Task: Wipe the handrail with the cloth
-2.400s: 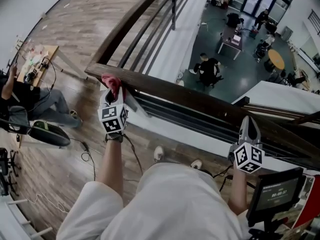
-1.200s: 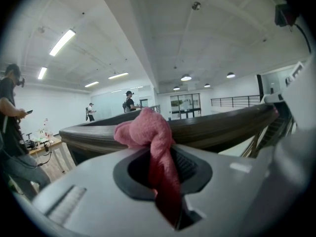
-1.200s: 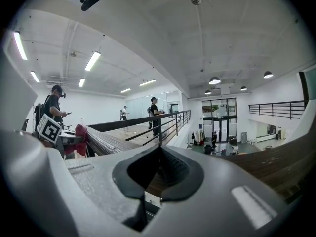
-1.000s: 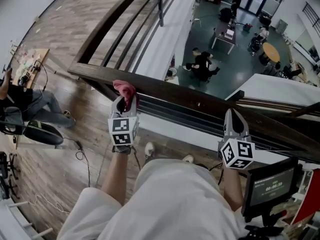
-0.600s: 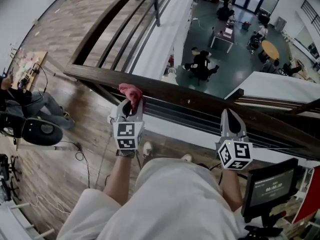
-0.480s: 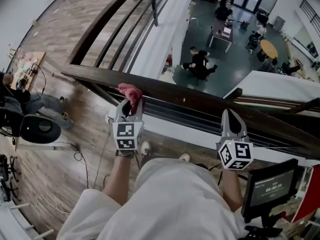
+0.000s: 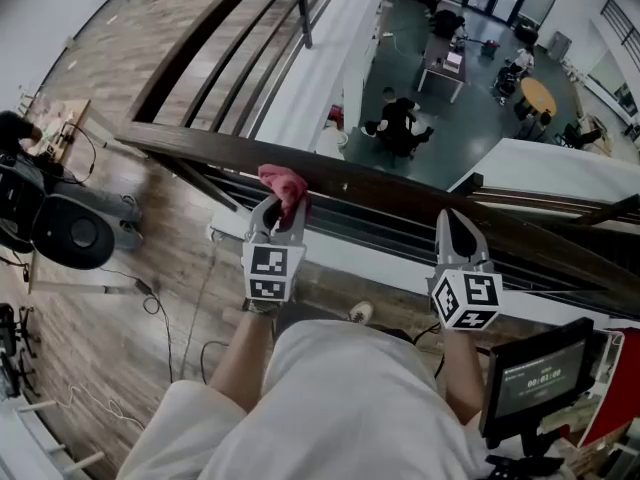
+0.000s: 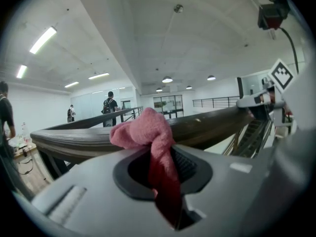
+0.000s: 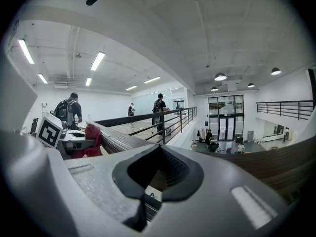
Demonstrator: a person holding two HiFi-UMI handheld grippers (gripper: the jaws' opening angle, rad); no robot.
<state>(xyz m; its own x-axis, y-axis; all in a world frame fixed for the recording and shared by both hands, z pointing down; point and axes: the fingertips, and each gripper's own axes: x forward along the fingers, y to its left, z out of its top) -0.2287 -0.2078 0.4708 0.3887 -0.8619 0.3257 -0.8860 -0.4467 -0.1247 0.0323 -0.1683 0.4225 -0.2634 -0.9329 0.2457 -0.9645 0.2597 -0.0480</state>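
A dark wooden handrail (image 7: 380, 190) runs across the head view in front of me. My left gripper (image 7: 282, 208) is shut on a pink cloth (image 7: 284, 182), which is bunched up and pressed against the near side of the rail. In the left gripper view the cloth (image 8: 146, 131) sticks up from between the jaws, with the handrail (image 8: 210, 126) just behind it. My right gripper (image 7: 451, 228) is shut on nothing, its tips at the rail, to the right of the cloth. The right gripper view shows its closed jaws (image 9: 147, 194) and the cloth (image 9: 92, 136) to the left.
Metal bars (image 7: 400, 236) run under the rail. Beyond them is an open drop to a lower floor with people and tables (image 7: 400, 123). A black office chair (image 7: 68, 233) stands at the left on the wood floor. A small screen (image 7: 535, 378) is at the lower right.
My left gripper has slid to the right along the handrail with the cloth in it. The right gripper has stayed near the same spot on the rail.
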